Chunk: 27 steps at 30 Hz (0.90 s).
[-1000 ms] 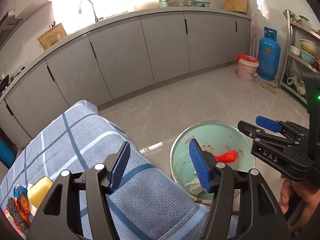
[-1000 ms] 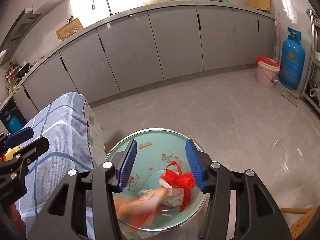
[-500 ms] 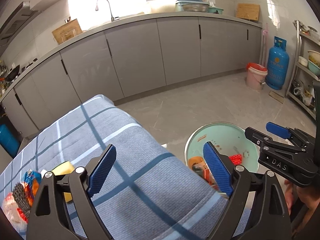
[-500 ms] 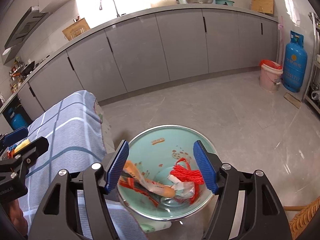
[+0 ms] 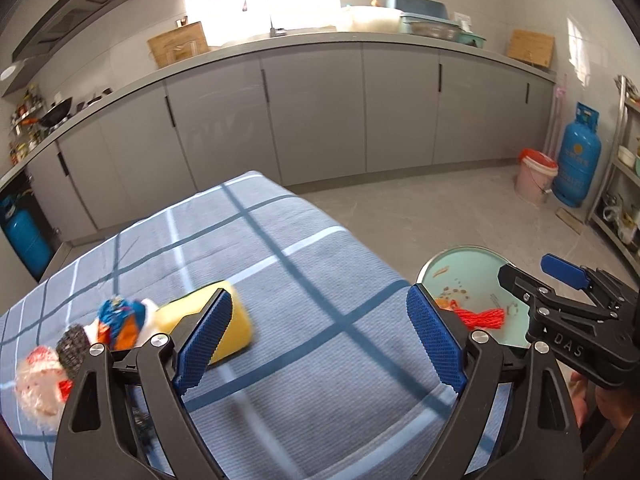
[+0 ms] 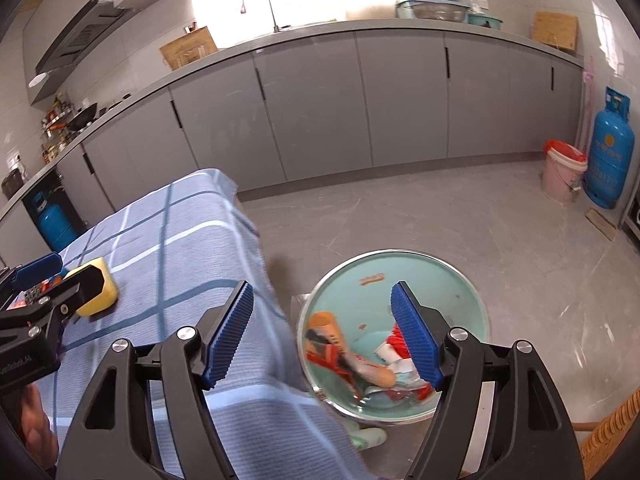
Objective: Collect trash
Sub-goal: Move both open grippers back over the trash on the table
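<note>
Showing both grippers released: left gripper [image 5: 320, 340] over counter [image 5: 320, 248] | trash [image 5: 80, 340] blurred, half-hidden beside sponge [image 5: 236, 324] | right gripper [image 6: 322, 336] over bin [image 6: 460, 280], "DAS" legible.

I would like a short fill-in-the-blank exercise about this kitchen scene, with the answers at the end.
1. The yellow sponge lies on the ______ checked tablecloth.
2. The red net lies inside the ______ bin.
3. The left gripper and right gripper both have their jaws ______.
4. The gas cylinder by the pink bucket is ______.

Answers: blue; green; open; blue
</note>
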Available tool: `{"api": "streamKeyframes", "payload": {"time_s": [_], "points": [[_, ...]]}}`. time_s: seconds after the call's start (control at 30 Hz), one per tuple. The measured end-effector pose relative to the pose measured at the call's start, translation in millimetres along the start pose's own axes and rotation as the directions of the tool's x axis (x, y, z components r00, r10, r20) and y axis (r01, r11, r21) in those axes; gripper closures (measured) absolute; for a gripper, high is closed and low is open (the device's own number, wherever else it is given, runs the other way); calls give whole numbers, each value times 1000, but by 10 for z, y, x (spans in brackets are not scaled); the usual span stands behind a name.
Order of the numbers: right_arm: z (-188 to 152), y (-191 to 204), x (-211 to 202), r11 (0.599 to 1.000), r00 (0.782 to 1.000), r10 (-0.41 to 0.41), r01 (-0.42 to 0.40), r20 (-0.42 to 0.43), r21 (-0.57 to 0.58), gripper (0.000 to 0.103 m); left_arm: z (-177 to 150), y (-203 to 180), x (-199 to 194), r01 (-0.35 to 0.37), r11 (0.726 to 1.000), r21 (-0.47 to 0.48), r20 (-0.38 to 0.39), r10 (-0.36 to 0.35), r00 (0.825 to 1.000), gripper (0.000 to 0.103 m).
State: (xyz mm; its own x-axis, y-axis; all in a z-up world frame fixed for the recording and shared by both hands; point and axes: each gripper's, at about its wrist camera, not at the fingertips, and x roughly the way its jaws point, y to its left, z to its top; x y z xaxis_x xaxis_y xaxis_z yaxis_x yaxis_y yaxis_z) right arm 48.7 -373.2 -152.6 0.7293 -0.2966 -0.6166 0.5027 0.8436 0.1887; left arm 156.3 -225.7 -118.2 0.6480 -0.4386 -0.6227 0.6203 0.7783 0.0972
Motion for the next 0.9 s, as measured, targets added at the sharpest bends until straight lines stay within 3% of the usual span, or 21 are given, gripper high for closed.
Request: {"api": "streamKeyframes", "payload": {"time_s": [0.57, 0.9], "points": [[-79, 828, -169, 990, 996, 86, -86, -4, -112, 30, -235, 627, -380, -72, 993, -96, 33, 76, 997, 15], [-148, 1304, -181, 974, 990, 142, -144, -25, -172, 30, -421, 1066, -562, -158, 977, -146, 26, 164, 986, 15]]}}
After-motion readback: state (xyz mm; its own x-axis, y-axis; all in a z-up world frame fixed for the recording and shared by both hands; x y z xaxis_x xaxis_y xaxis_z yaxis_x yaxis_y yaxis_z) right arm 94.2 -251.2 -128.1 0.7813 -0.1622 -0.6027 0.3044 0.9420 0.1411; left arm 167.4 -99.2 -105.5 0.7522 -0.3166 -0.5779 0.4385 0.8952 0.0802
